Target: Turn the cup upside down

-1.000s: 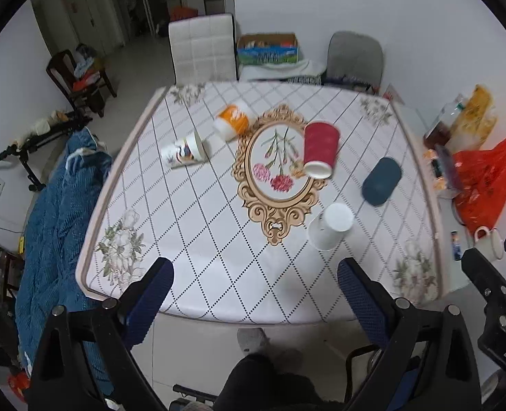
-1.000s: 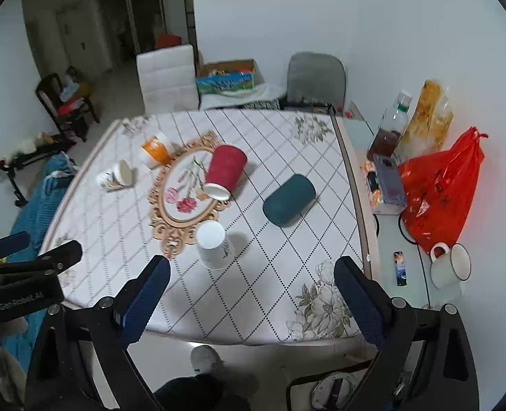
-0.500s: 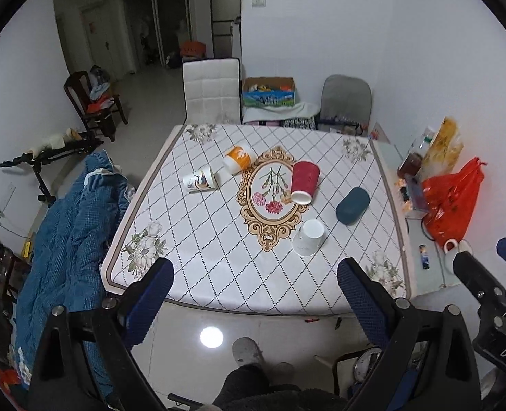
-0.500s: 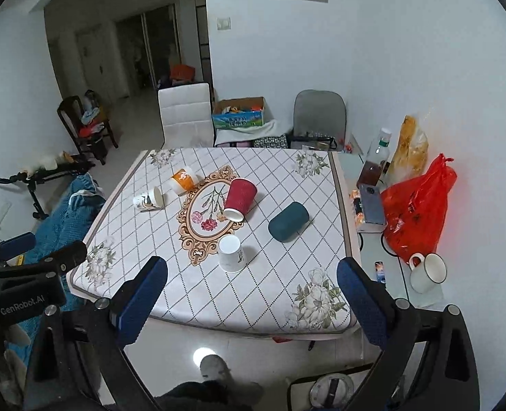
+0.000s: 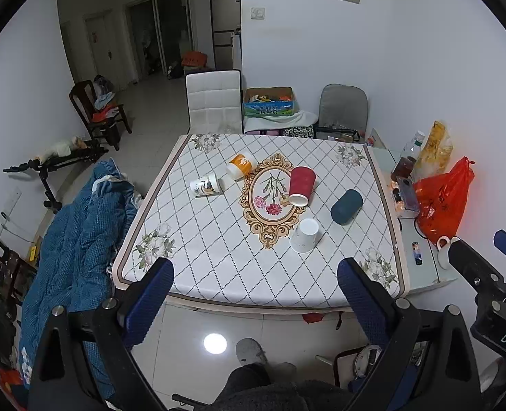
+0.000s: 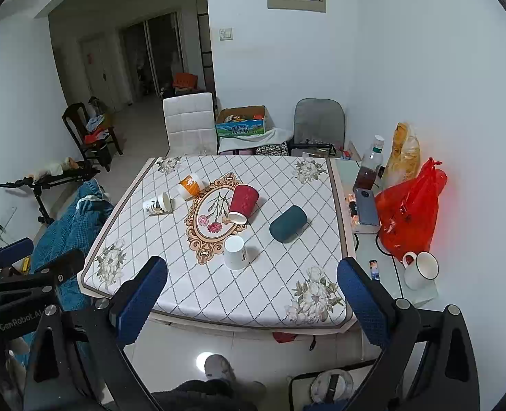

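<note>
1. Both grippers, left (image 5: 254, 286) and right (image 6: 251, 284), hang wide and empty, well back from the surface (image 6: 191, 294).
2. Five cups lie or stand on it. A white cup (image 6: 234, 252) stands mouth down at 6 o'clock of the middle. A red cup (image 6: 242, 203) lies on its side at the centre, a teal cup (image 6: 288, 223) at 3 o'clock, an orange cup (image 6: 190, 186) at 11 o'clock and a printed cup (image 6: 157, 202) at 10 o'clock.
3. They look like paper cups, so probably light, thin-walled and easily crushed; the ribbed red one should slip less.
4. I judge a gentle pinch across the mid-body, from the side, the best hold for turning one over.
5. One mug (image 6: 419, 270) sits off to 4 o'clock on a side table (image 6: 383, 270).
</note>
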